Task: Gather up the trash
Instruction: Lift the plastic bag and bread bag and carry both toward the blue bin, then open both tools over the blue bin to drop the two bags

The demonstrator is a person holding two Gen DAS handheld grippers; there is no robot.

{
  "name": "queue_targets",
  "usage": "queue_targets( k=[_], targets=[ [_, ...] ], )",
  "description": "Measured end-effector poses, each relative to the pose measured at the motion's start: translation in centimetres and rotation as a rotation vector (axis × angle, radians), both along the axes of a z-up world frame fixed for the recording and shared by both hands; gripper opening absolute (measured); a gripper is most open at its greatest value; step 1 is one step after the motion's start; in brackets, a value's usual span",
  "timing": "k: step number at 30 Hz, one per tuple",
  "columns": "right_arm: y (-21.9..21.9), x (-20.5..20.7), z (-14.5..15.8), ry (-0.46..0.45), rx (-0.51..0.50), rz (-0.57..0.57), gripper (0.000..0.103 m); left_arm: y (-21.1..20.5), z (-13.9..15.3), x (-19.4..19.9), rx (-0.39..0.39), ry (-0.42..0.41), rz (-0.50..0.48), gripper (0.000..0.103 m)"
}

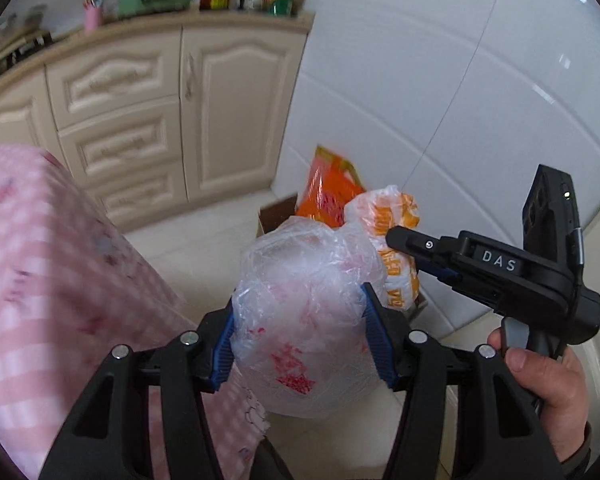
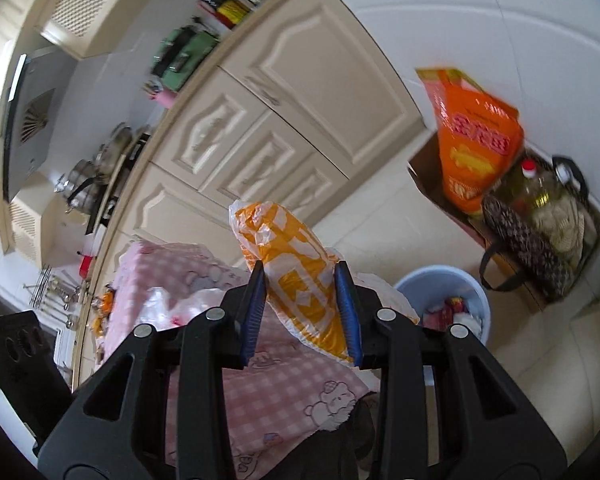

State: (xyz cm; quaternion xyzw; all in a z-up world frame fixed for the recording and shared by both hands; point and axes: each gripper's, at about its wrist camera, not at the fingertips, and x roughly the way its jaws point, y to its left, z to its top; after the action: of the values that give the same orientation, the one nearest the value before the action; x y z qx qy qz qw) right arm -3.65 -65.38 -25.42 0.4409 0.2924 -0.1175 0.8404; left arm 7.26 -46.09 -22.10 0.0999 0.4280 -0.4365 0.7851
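Carrying stage: my left claw (image 1: 300, 332) pinched the clear bag (image 1: 304, 320), my right claw (image 2: 300, 312) the orange bag (image 2: 296, 272), both held aloft; next, I judged, release over the blue bin (image 2: 480, 300).

Home kitchen; cream cabinets (image 2: 284, 120); range hood (image 2: 28, 120); pots (image 2: 88, 184)

Both wrist cameras are looking forward, close behind their jaws, sharing the cream cabinets (image 1: 228, 116) (image 2: 308, 92) and pink checked cloth (image 1: 52, 264) (image 2: 284, 384) beyond.
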Motion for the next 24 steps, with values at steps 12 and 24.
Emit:
queue_targets(
  k=[12, 24],
  targets=[
    [-2.7, 1.4, -6.6, 0.116, 0.123, -0.062, 0.062, -5.3, -8.5, 3.2, 0.18, 0.168, -0.035, 0.059],
    [-2.6, 0.0, -6.2, 0.124, 0.112, -0.091, 0.091, -4.8, -8.9, 3.4, 0.244, 0.154, -0.002, 0.079]
  ],
)
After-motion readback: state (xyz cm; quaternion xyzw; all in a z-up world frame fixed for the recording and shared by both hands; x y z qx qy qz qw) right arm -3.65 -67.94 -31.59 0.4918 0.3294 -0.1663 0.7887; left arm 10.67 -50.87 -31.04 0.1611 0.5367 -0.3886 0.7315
